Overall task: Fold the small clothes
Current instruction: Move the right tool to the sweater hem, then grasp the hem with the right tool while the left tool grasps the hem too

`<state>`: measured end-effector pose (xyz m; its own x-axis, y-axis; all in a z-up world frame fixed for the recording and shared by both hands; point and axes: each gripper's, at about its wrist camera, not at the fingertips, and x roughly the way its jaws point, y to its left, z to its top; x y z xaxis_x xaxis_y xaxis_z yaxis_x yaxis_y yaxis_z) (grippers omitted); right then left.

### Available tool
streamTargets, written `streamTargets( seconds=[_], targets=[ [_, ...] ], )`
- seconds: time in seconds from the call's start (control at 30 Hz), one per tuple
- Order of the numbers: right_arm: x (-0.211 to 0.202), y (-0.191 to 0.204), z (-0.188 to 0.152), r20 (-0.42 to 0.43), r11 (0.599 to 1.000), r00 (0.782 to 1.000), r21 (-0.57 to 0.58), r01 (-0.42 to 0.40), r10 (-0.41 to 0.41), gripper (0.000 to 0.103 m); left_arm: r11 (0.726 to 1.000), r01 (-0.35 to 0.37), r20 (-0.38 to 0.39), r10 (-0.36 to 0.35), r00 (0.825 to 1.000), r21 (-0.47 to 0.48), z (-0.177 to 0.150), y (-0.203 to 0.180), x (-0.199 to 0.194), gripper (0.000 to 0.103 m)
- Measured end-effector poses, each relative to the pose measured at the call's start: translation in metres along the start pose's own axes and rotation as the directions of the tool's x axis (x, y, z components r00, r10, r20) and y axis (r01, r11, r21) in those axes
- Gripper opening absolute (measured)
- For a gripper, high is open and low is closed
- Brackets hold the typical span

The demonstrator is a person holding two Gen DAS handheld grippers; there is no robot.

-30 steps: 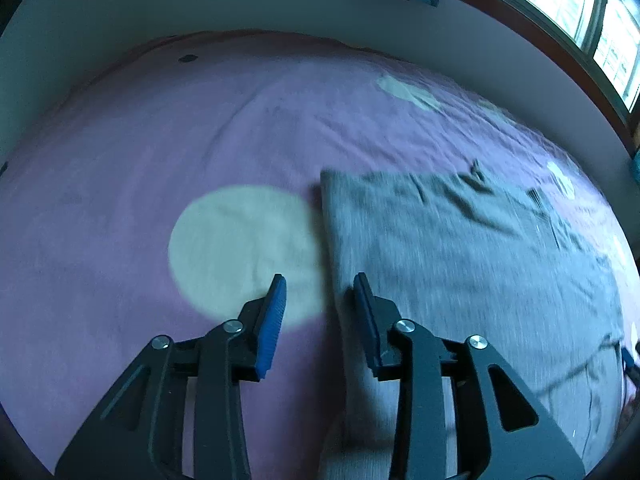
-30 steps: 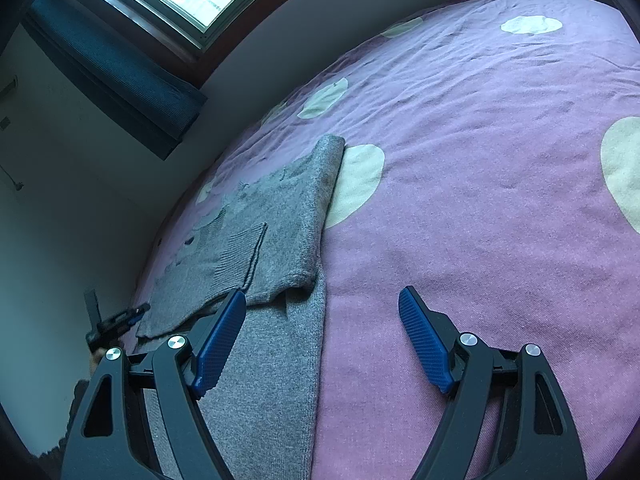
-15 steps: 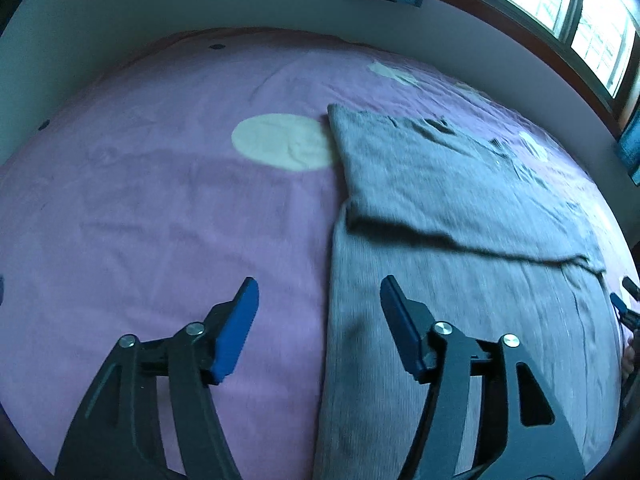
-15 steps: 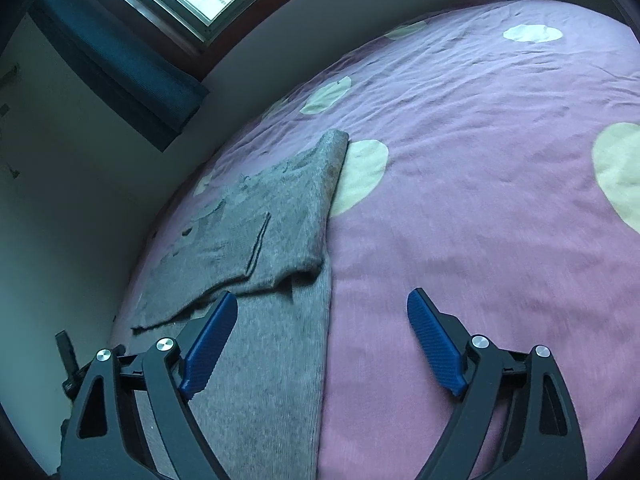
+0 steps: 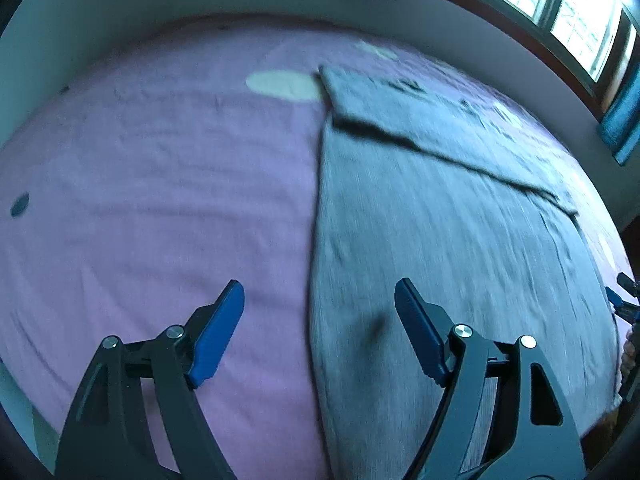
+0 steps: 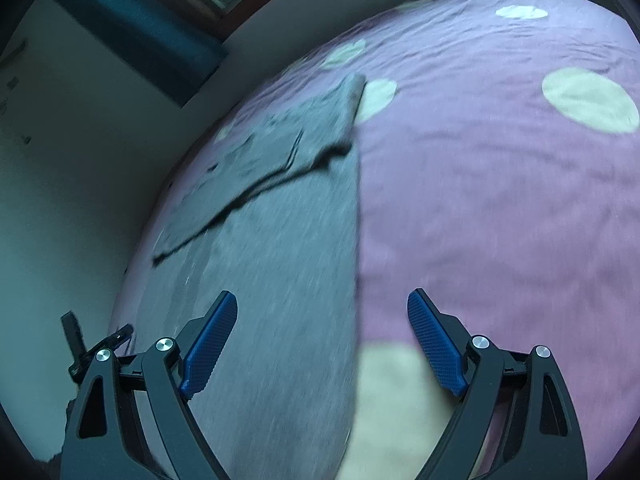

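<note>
Grey knit garment (image 5: pixel 440 240) on purple dotted bedsheet (image 5: pixel 160 200), no legible writing; left tongs (image 5: pixel 320 334) just widened, right tongs (image 6: pixel 322 346) wide, both empty.

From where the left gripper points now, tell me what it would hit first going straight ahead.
Probably the grey garment: its left edge lies on the purple bedsheet between the open left gripper's fingers. Nothing stands in between, though depth is unclear.

A purple bedsheet (image 5: pixel 160 184) with cream dots covered the bed; a window (image 5: pixel 560 4) sat at two o'clock.
</note>
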<state>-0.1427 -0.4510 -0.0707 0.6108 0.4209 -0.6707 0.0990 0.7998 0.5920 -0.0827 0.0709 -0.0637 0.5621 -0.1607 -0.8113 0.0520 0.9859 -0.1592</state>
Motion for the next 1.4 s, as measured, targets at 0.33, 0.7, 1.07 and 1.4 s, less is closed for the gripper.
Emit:
streamTargets(
  seconds=[0.33, 0.7, 1.07, 1.4],
  targets=[
    [-0.021, 0.017, -0.045, -0.094, 0.995, 0.99, -0.007, -0.103, 0.102, 0.086, 0.995, 0.062, -0.055, -0.058, 0.997, 0.073, -0.042, -0.017, -0.031, 0.077],
    [-0.023, 0.025, -0.069, -0.209, 0.964, 0.942, 0.013, -0.267, 0.264, 0.086, 0.947, 0.315, -0.113, -0.32, 0.941, -0.059, -0.056, -0.012, -0.042, 0.075],
    [-0.025, 0.026, -0.073, -0.242, 0.94, 0.909, 0.048, -0.336, 0.338, 0.086, 0.904, 0.399, -0.165, -0.421, 0.892, -0.154, -0.07, 0.015, -0.052, 0.068],
    [-0.022, 0.034, -0.082, -0.32, 0.912, 0.859, 0.045, -0.407, 0.399, 0.086, 0.858, 0.488, -0.207, -0.513, 0.833, -0.162, -0.071, 0.0, -0.039, 0.046]
  ],
)
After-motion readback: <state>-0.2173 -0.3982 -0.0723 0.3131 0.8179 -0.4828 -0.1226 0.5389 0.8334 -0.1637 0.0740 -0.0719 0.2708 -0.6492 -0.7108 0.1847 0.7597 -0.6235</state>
